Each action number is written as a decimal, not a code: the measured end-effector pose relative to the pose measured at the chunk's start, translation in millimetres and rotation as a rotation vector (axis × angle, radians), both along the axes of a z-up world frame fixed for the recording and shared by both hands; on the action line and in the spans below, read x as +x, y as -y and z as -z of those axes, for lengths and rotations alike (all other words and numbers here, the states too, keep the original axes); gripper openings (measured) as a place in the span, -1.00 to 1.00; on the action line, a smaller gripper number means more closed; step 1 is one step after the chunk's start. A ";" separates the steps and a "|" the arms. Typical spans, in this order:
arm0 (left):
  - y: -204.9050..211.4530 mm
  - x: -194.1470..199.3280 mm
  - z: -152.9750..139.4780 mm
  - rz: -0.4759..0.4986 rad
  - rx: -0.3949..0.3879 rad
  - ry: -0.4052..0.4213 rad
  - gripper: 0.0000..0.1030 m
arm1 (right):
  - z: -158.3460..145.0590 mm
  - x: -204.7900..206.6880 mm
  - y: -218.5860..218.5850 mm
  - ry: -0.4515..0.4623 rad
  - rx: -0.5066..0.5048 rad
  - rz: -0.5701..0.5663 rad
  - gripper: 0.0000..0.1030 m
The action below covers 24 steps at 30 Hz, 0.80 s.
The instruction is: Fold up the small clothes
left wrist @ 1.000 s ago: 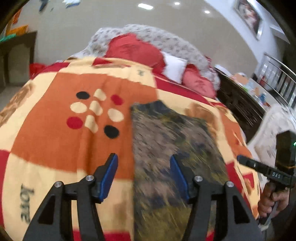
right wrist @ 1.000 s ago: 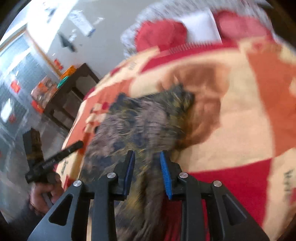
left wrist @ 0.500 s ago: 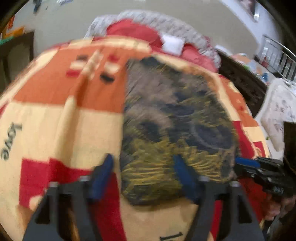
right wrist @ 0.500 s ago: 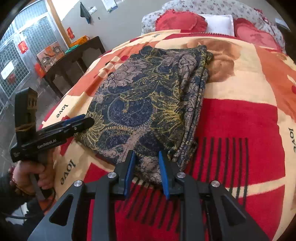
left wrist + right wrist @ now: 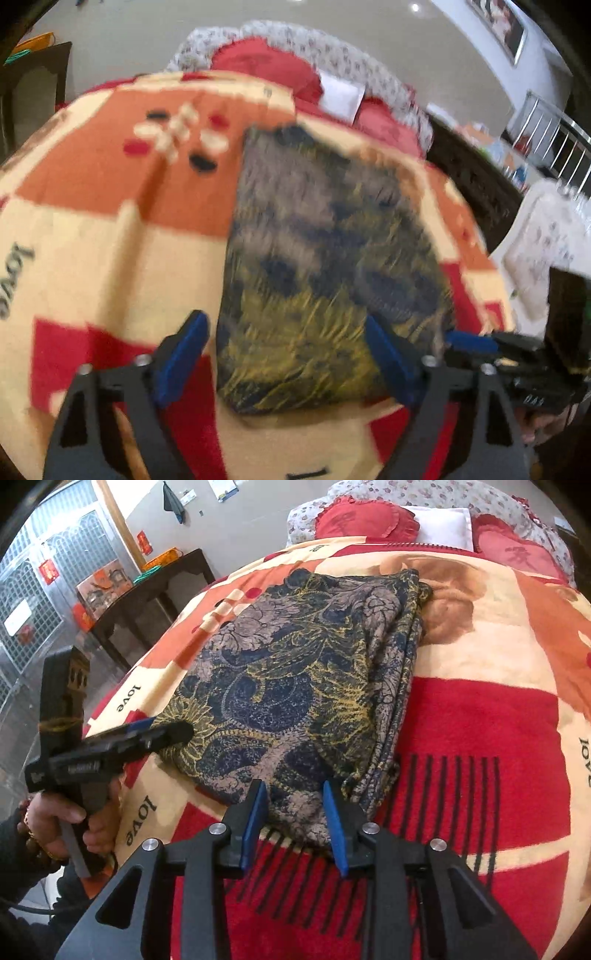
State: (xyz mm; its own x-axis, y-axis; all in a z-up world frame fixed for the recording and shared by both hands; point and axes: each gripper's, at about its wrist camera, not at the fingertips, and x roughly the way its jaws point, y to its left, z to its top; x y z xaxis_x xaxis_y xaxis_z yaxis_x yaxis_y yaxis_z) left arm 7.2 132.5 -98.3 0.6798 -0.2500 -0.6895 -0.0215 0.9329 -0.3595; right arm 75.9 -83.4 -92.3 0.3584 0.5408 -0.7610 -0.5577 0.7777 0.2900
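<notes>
step in hand: looks like the gap between two folds. The patterned cloth (image 5: 295,686) is already laid folded into a rough rectangle on the bed blanket (image 5: 480,738), stacked edges along its right side, so a fold seems to have just been put down and let go.

where the cloth is: flat in the middle of the bed, near end close to both tools, far end toward the red pillows (image 5: 365,518).

left gripper (image 5: 288,365): jaws spread wide, over the cloth's near left corner. Nothing is pinched, and the jaws have just been opening. From the right wrist view it's seen low at that corner; whether the tips touch the fabric can't be told.

right gripper (image 5: 295,823): jaws partly apart and astride the near edge of the cloth. Fabric sits between the pads, but no real clamping is seen; these jaws have just been opening a little too.

next move: probably the near edge gets grabbed at both corners and carried to the far end to halve it. Both grips would need all layers caught, or the stack on the right slides apart.

changed since the earlier frame: a second ago the left jaws were noticeably narrower and the cloth was seen from farther back; now the near edge is right at both tools.
</notes>
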 end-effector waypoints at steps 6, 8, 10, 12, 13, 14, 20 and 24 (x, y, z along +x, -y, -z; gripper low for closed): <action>3.3 59.2 -51.6 -0.127 0.108 0.128 0.67 | -66.6 41.6 2.7 0.261 0.014 0.138 -0.37; 8.4 95.2 -55.3 -0.154 0.102 0.104 0.41 | -72.4 77.9 -6.0 0.218 0.038 0.234 -0.62; 13.5 129.4 -55.3 -0.146 0.090 0.072 0.06 | -71.8 104.3 -21.1 0.162 0.038 0.297 -0.82; 21.9 159.4 -52.4 -0.135 0.112 0.040 -0.27 | -66.0 129.2 -38.4 0.128 0.002 0.363 -0.84; 25.8 168.7 -49.1 -0.131 0.133 0.027 -0.31 | -60.3 139.7 -46.0 0.114 -0.020 0.384 -0.84; 30.2 182.9 -42.3 -0.119 0.155 0.000 -0.43 | -54.1 147.2 -49.6 0.101 -0.036 0.402 -0.84; 44.2 219.7 15.8 -0.083 0.215 -0.077 -0.46 | 12.8 168.4 -38.0 0.048 -0.117 0.421 -0.87; 27.7 218.3 27.1 -0.087 0.109 -0.042 -0.42 | 16.4 164.1 -29.3 0.067 -0.070 0.412 -0.88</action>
